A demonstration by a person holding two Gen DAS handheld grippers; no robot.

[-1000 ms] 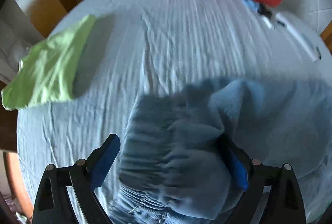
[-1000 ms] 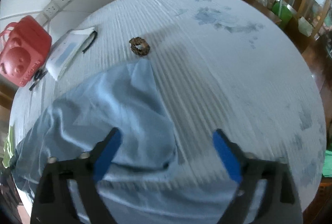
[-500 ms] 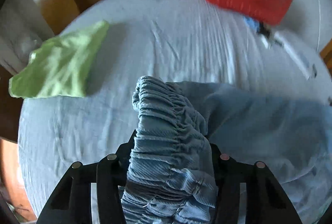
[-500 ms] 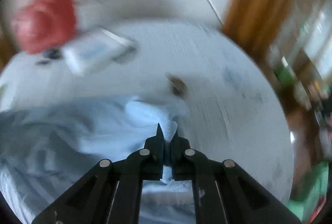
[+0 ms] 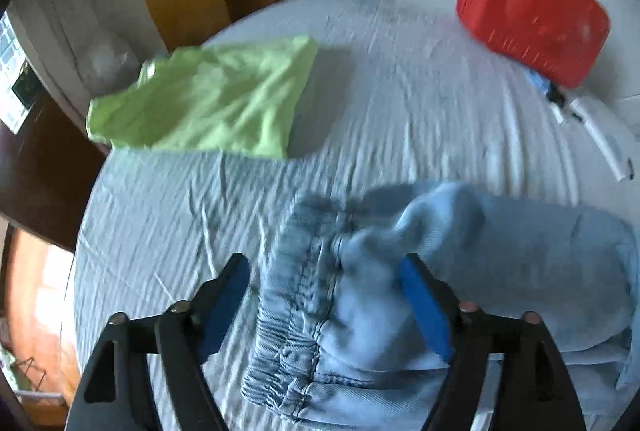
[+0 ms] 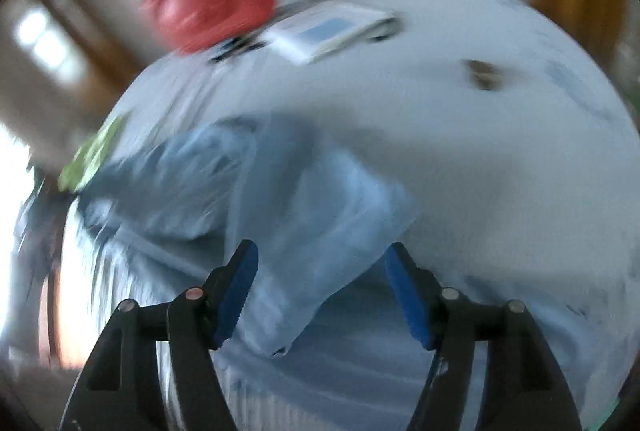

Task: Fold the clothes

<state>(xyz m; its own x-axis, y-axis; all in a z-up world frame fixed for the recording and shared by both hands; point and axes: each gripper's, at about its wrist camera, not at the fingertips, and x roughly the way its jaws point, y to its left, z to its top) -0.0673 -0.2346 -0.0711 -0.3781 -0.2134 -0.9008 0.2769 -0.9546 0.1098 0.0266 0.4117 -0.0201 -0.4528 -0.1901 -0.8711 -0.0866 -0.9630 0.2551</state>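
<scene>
Soft daylight, fisheye curvature, heavy motion blur on the right

Left wrist view is fairly sharp near the centre, smeared toward the red case (image 5: 532,11); the green cloth (image 5: 208,99) casts a soft shadow to its right; the right wrist view is streaked throughout, a blown-out white glare at its left edge; dark vignette rings both frames; straight lines bow at the rims.

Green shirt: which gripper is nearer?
Left. The left gripper, open over the blue pants, faces the green shirt. The right gripper, also open, sees it only at the far left edge.
</scene>
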